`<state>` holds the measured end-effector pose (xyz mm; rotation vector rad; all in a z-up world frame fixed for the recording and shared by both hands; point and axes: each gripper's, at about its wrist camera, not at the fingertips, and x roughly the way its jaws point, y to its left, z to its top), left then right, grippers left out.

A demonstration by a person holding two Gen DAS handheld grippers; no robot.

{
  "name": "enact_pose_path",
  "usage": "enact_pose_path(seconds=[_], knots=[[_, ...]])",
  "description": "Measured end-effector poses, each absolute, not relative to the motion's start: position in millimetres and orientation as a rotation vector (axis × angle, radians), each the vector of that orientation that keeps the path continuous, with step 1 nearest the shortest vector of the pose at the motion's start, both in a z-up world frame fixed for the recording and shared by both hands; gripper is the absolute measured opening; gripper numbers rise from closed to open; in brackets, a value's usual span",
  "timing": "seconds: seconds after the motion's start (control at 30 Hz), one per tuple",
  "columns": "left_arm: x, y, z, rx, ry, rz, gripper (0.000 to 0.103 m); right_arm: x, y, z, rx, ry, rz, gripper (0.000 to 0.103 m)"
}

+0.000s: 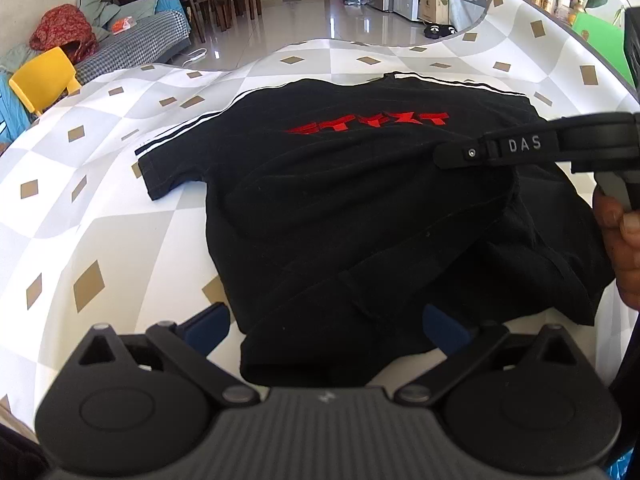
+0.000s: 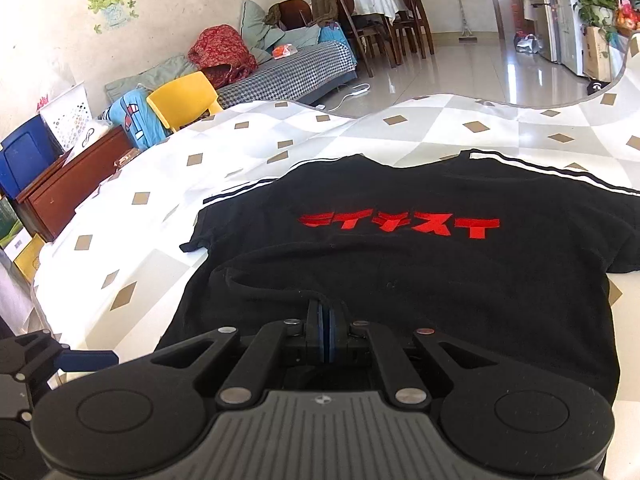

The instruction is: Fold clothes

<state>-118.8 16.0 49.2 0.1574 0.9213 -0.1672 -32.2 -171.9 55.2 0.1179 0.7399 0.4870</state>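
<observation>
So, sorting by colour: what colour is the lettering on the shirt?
Red lettering on a black shirt, clearest in the right wrist view.

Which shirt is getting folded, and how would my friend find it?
Look at the big table with the white, grey and tan diamond cloth. One black T-shirt lies spread on it. It has red lettering across the chest and white stripes along the shoulders.

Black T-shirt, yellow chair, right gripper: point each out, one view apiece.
Black T-shirt point(image 2: 400, 276): right wrist view, plain chest cloth below the red print.
Yellow chair point(image 1: 42, 76): left wrist view, its backrest.
Right gripper point(image 2: 325, 314): right wrist view, closed blue pads pinching the shirt's near edge.
</observation>
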Motion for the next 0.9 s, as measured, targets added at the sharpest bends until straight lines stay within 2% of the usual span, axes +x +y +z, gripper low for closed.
enact_pose_path(seconds=[0.47, 0.53, 0.57, 0.63, 0.73, 0.8, 0.9], knots=[[-108.5, -6.0, 36.7, 0.231, 0.867, -0.154, 0.102, -31.8, -179.7, 65.4, 0.144, 0.694, 0.478, 0.004], [-109.3, -8.0, 34.8, 0.237, 0.869, -0.165, 0.089, -31.2, -180.8, 66.1, 0.146, 0.692, 0.474, 0.004], [-110.1, -8.9, 34.3, 0.239, 0.875, -0.173, 0.086, -30.9, -181.0, 66.1, 0.144, 0.691, 0.472, 0.005], [-111.4, -11.1, 33.3, 0.248, 0.88, -0.18, 0.07, -30.2, -180.9, 65.3, 0.14, 0.693, 0.468, 0.005], [-112.9, -12.3, 33.0, 0.244, 0.888, -0.182, 0.061, -28.0, -180.2, 61.7, 0.135, 0.721, 0.46, 0.006], [-115.0, -11.5, 34.8, 0.225, 0.89, -0.188, 0.059, -27.4, -179.6, 59.5, 0.122, 0.736, 0.444, 0.017], [-117.3, -11.4, 35.3, 0.212, 0.901, -0.21, 0.058, -26.3, -182.2, 57.8, 0.122, 0.75, 0.418, 0.024]])
